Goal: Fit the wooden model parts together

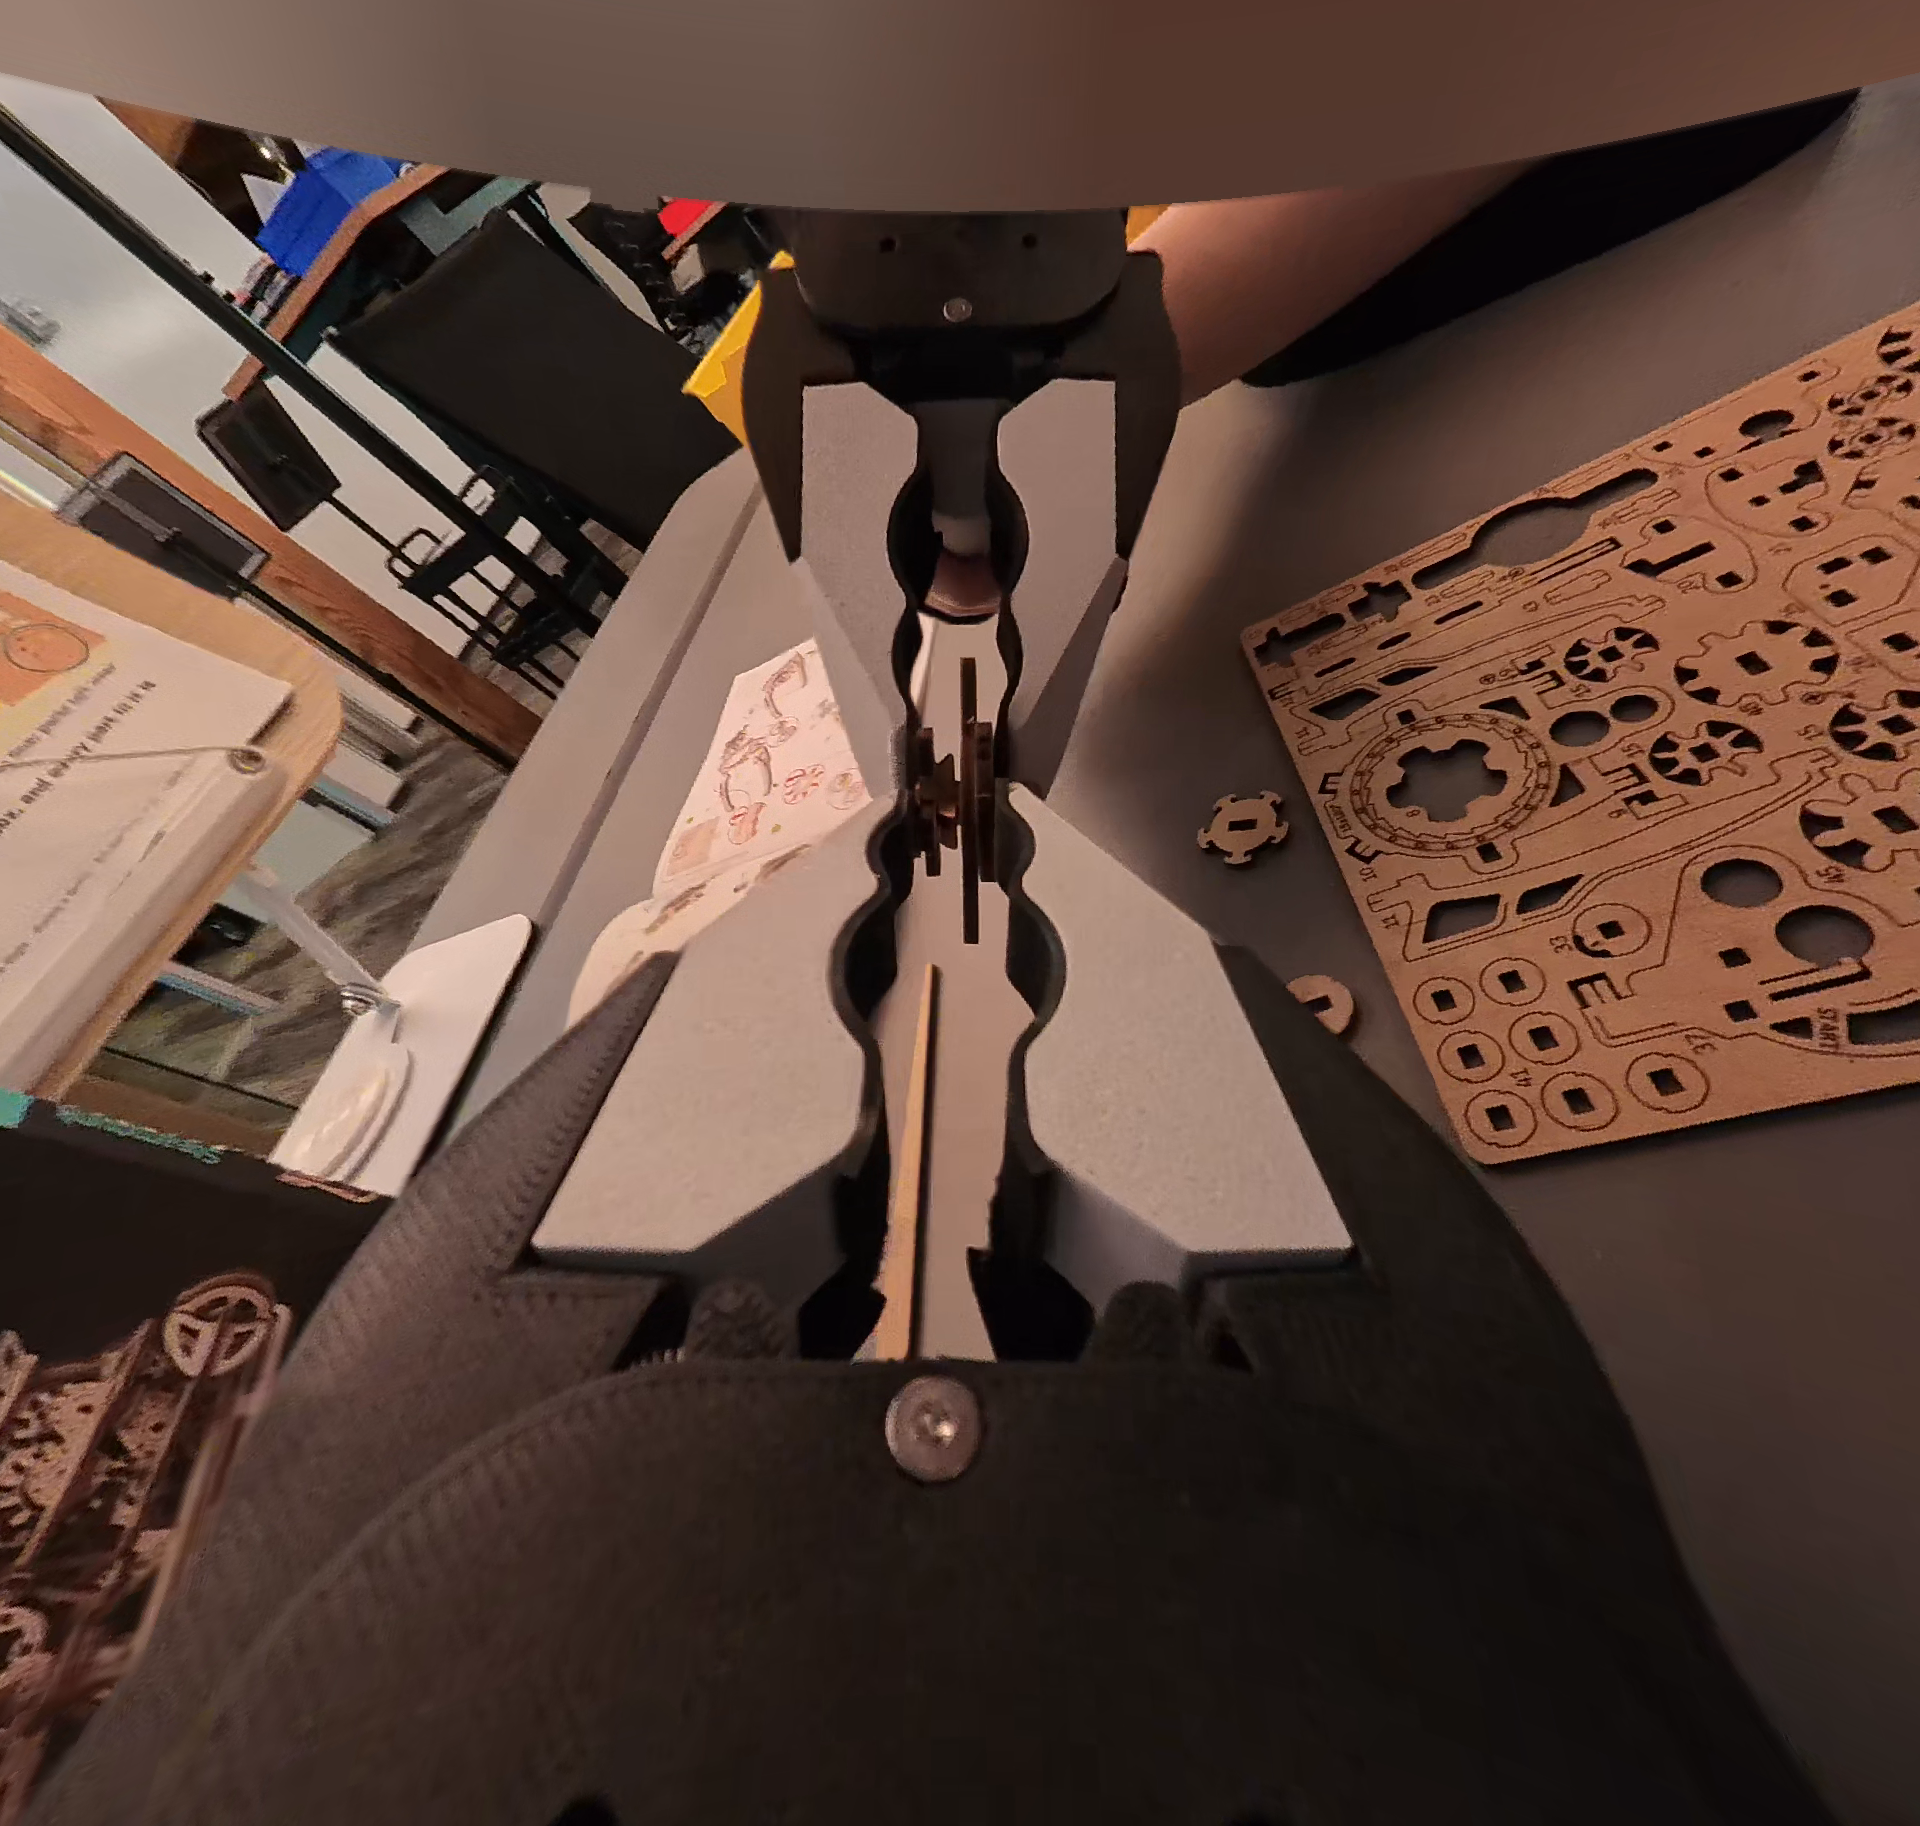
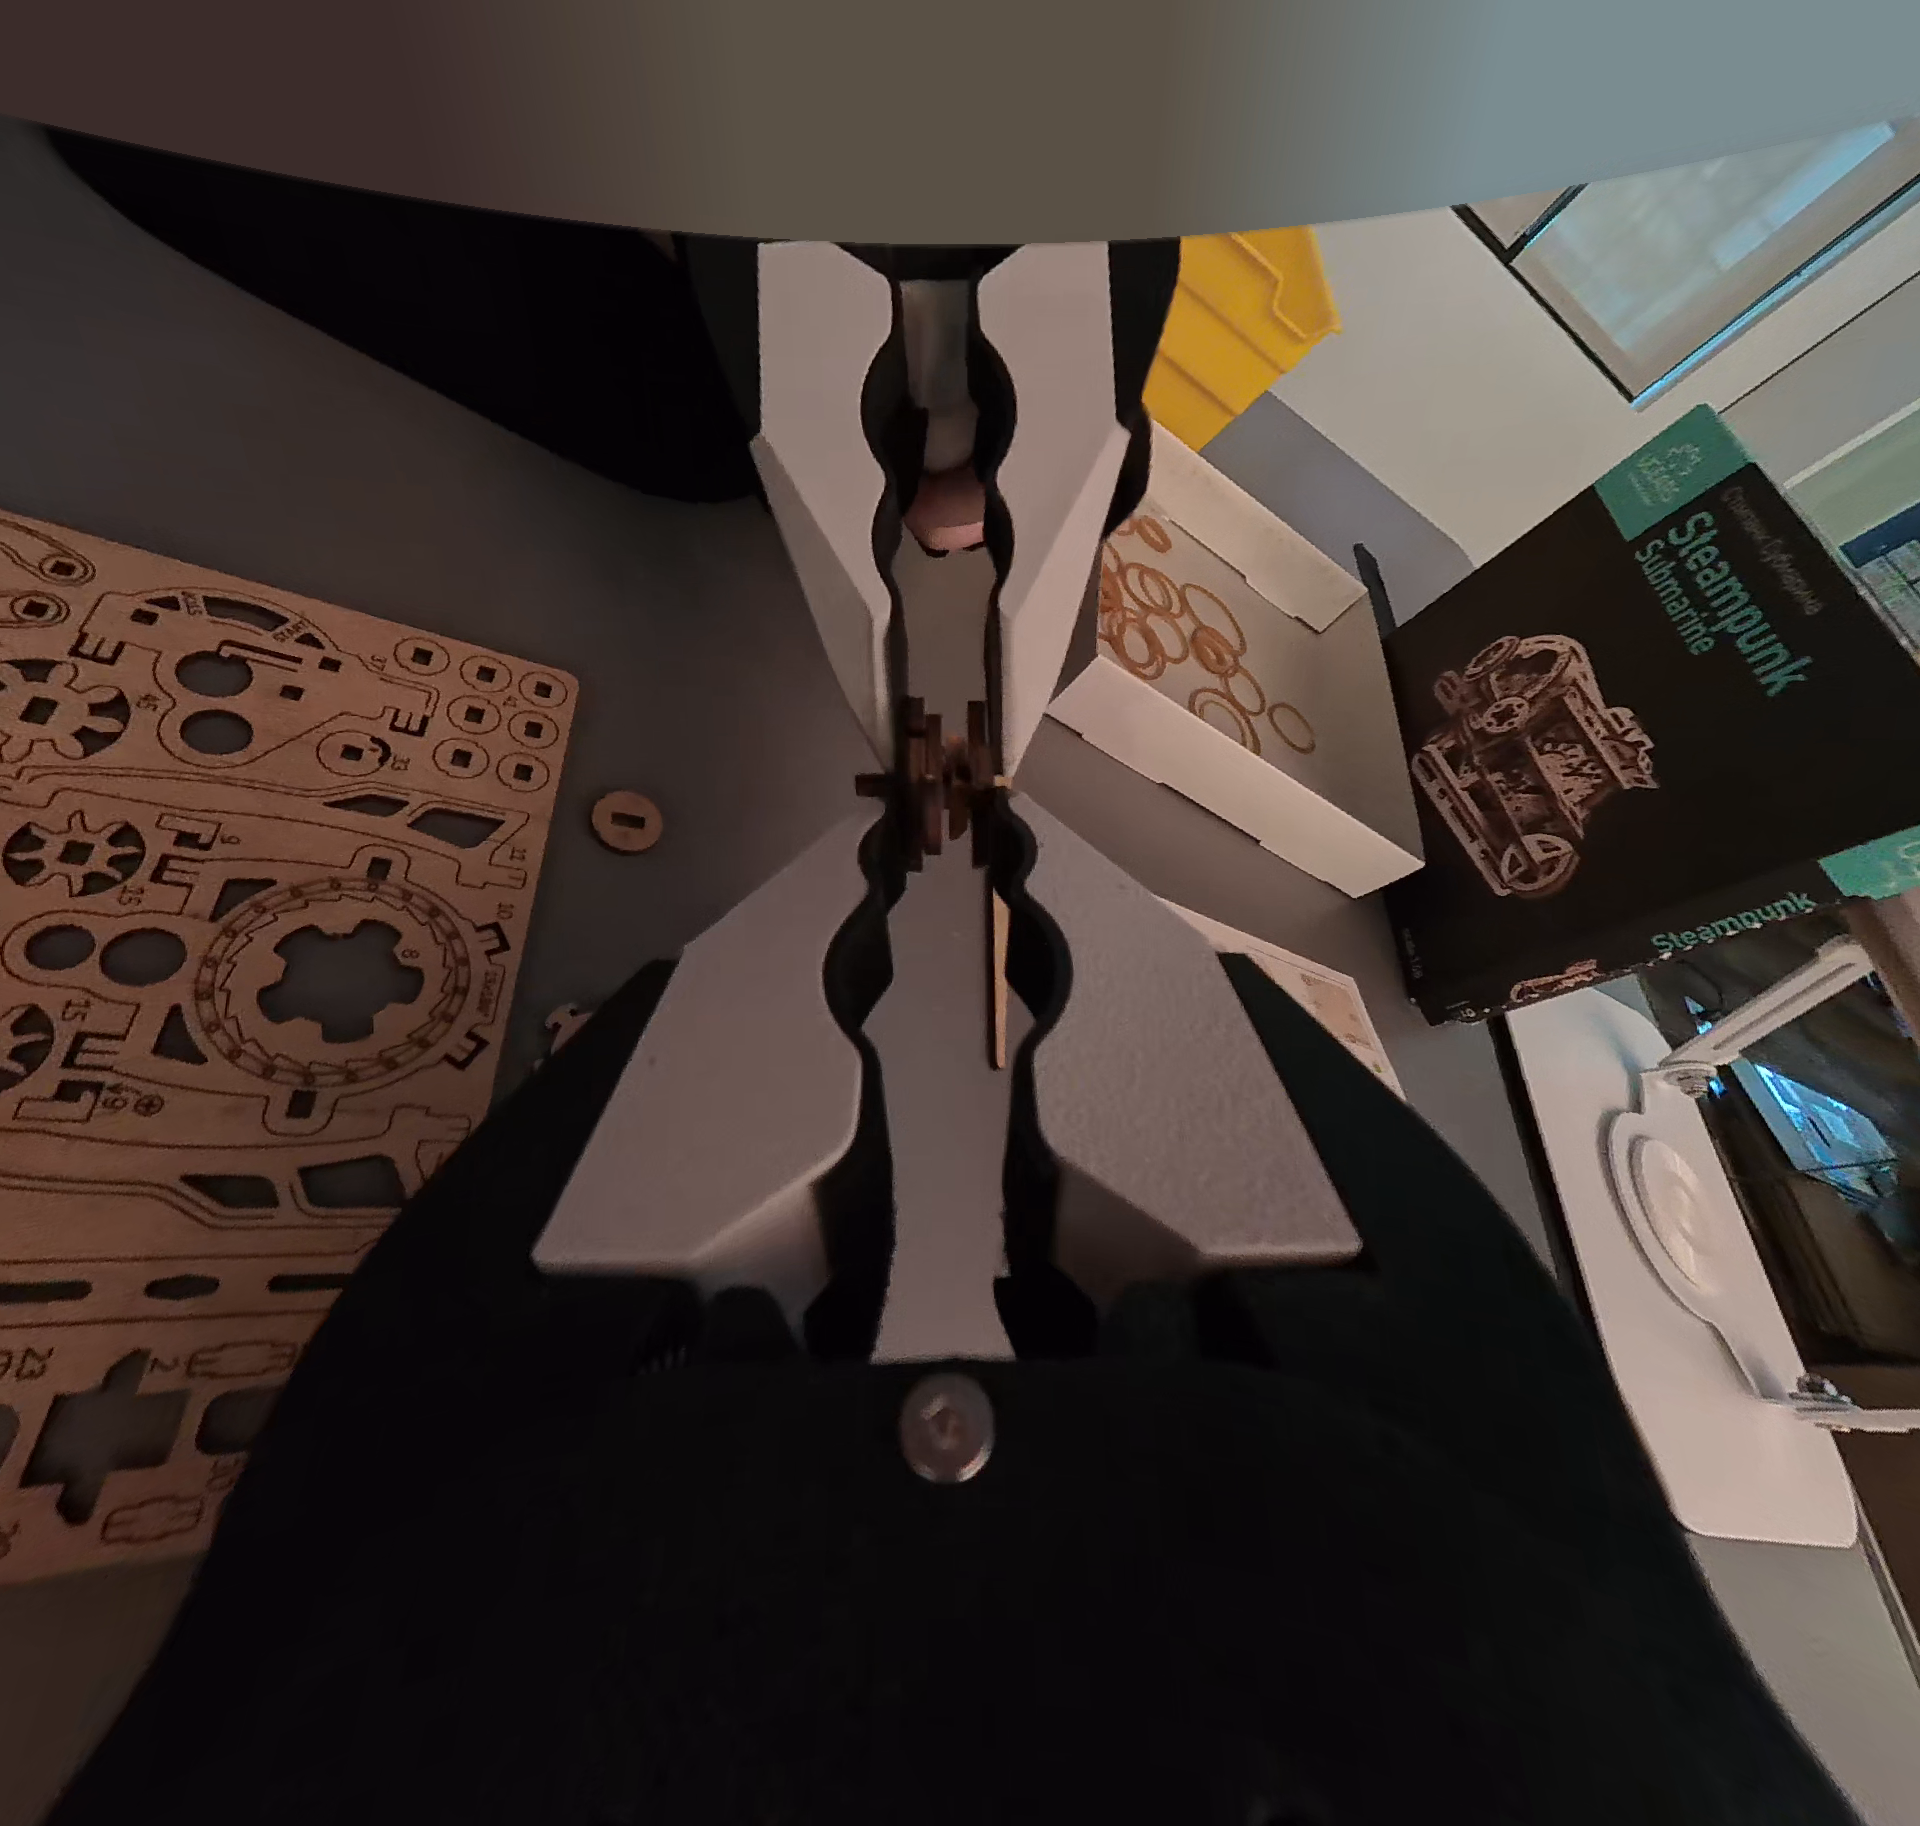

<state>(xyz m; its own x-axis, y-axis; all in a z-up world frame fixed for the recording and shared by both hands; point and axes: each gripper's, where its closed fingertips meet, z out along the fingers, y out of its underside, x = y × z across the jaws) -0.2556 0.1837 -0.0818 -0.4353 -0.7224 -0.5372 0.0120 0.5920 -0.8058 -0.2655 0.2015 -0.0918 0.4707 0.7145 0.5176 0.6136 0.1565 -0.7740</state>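
Note:
My two grippers meet tip to tip over the grey table (image 1: 1621,1413). Between the tips sits a small wooden assembly (image 1: 948,802) of gear discs stacked on an axle, seen edge-on; it also shows in the right wrist view (image 2: 930,781). My left gripper (image 1: 951,810) is shut on its near side, and a thin light wooden plate (image 1: 914,1153) runs back between its fingers. My right gripper (image 2: 935,805) is shut on the opposite side, with a thin wooden plate (image 2: 995,976) edge-on against its right finger. Each gripper shows at the top of the other's view.
A laser-cut wooden sheet (image 1: 1610,737) (image 2: 239,893) lies flat on the table. Loose beside it are a small gear (image 1: 1242,826) and a slotted disc (image 2: 623,820). An instruction booklet (image 1: 769,789), a black kit box (image 2: 1621,716), a white tray of rings (image 2: 1195,633) and a yellow bin (image 2: 1236,322) stand around. Only a small space, under 4 cm, lies between the two pairs of fingers.

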